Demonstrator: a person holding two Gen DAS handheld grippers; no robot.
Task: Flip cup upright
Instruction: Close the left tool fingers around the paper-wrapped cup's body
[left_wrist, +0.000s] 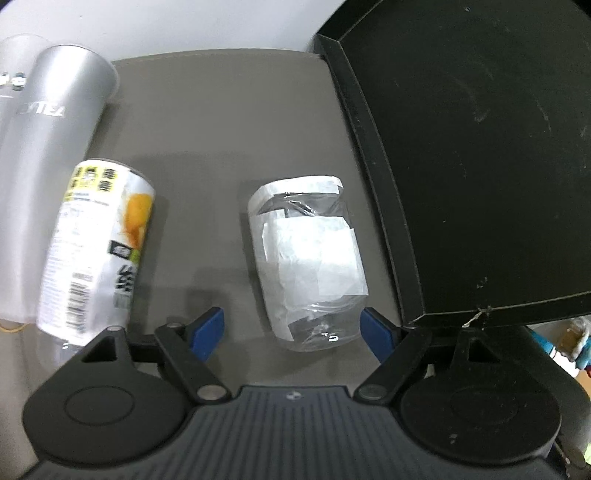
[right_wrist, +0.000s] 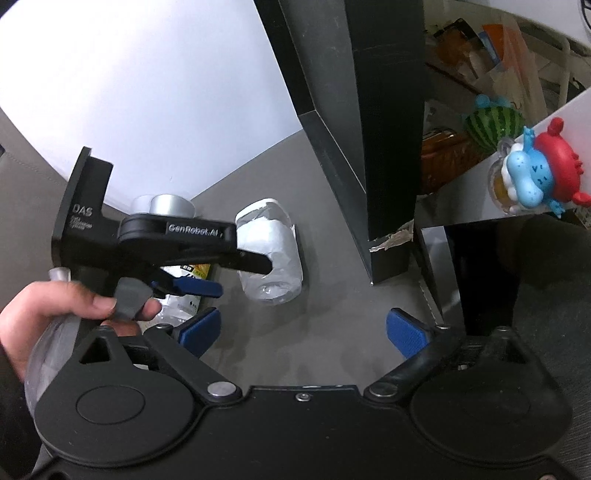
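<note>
A clear plastic cup with white paper labels (left_wrist: 308, 258) stands upside down on the grey table, its closed base toward me. It also shows in the right wrist view (right_wrist: 271, 254). My left gripper (left_wrist: 293, 332) is open, its blue pads on either side of the cup's near end, apart from it. In the right wrist view the left gripper (right_wrist: 229, 275) reaches over the cup from the left, held by a hand. My right gripper (right_wrist: 303, 334) is open and empty, nearer than the cup and to its right.
A labelled clear cup with a yellow print (left_wrist: 98, 251) and a tall silver cup (left_wrist: 55, 122) stand upside down at the left. A black box (left_wrist: 472, 155) stands right of the cup; it also shows in the right wrist view (right_wrist: 369, 122). Toys (right_wrist: 532, 173) sit at the far right.
</note>
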